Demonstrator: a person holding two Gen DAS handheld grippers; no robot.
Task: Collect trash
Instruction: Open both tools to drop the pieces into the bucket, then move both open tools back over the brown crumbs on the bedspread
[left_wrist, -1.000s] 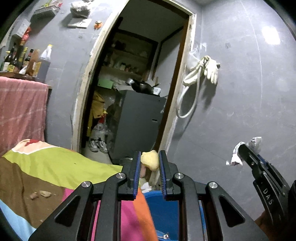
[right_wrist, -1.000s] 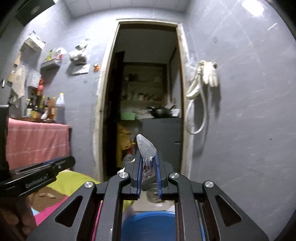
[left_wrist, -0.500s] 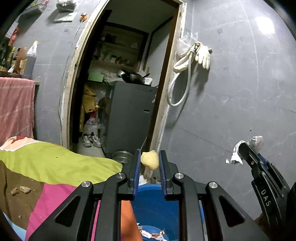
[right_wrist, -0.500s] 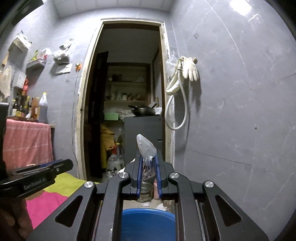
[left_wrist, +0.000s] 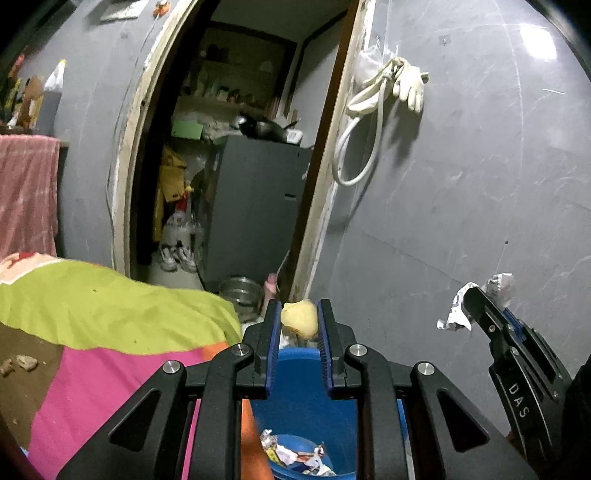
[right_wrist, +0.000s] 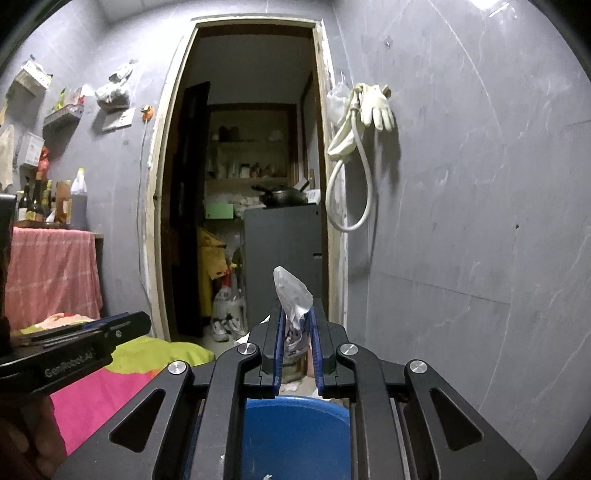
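Observation:
My left gripper (left_wrist: 297, 317) is shut on a yellow lump of food scrap (left_wrist: 300, 318), held over the blue bin (left_wrist: 306, 406). Wrappers and scraps (left_wrist: 295, 452) lie in the bin's bottom. In the left wrist view the right gripper (left_wrist: 476, 295) comes in from the right with crumpled plastic (left_wrist: 458, 308) at its tips. My right gripper (right_wrist: 295, 314) is shut on that clear plastic wrapper (right_wrist: 291, 295), which sticks up above the pads, with the blue bin (right_wrist: 295, 424) just below. The left gripper's side (right_wrist: 88, 339) shows at the left of the right wrist view.
A table under a green, pink and brown cloth (left_wrist: 110, 317) stands left of the bin, with crumbs (left_wrist: 22, 363) on it. Beyond is a doorway with a grey cabinet (left_wrist: 258, 214), shoes and a metal bowl (left_wrist: 240, 291). A hose and glove (left_wrist: 388, 96) hang on the grey wall.
Both grippers have sunk and moved forward and to the right, over the bin. More of the bin's inside shows in the left wrist view. Both grips are unchanged.

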